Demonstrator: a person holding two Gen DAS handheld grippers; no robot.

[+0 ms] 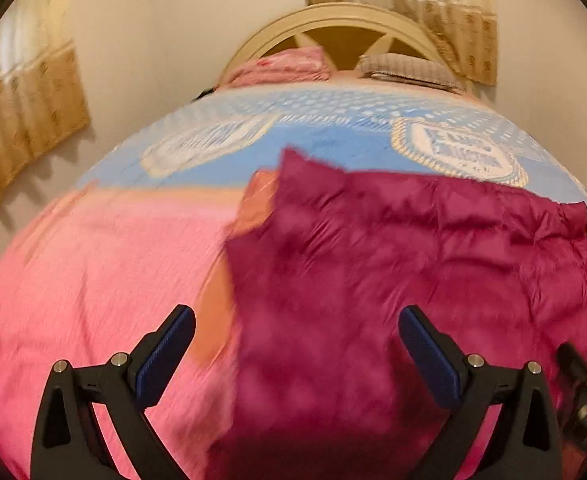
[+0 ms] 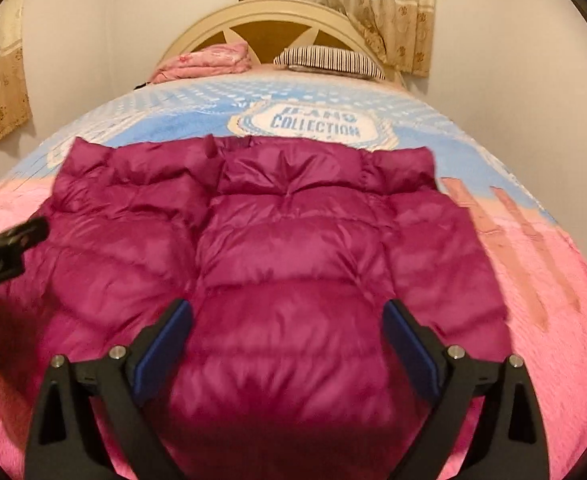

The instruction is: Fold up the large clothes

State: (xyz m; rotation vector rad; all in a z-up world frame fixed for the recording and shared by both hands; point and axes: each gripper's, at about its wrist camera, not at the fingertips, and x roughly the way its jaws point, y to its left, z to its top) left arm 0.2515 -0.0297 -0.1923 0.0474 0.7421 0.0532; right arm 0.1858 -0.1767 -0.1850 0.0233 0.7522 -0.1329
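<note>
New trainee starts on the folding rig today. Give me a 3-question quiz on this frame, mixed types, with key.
1. True or false: the left gripper is shut on the jacket.
2. Multiple choice: what lies at the headboard? A) a pink bundle and a striped pillow B) two striped pillows C) nothing
3. Fill in: the jacket lies spread on the ____, under the open right gripper.

Key:
1. False: both its fingers stand wide apart, with nothing between them.
2. A: pink bundle on the left, striped pillow on the right.
3. bed
</note>
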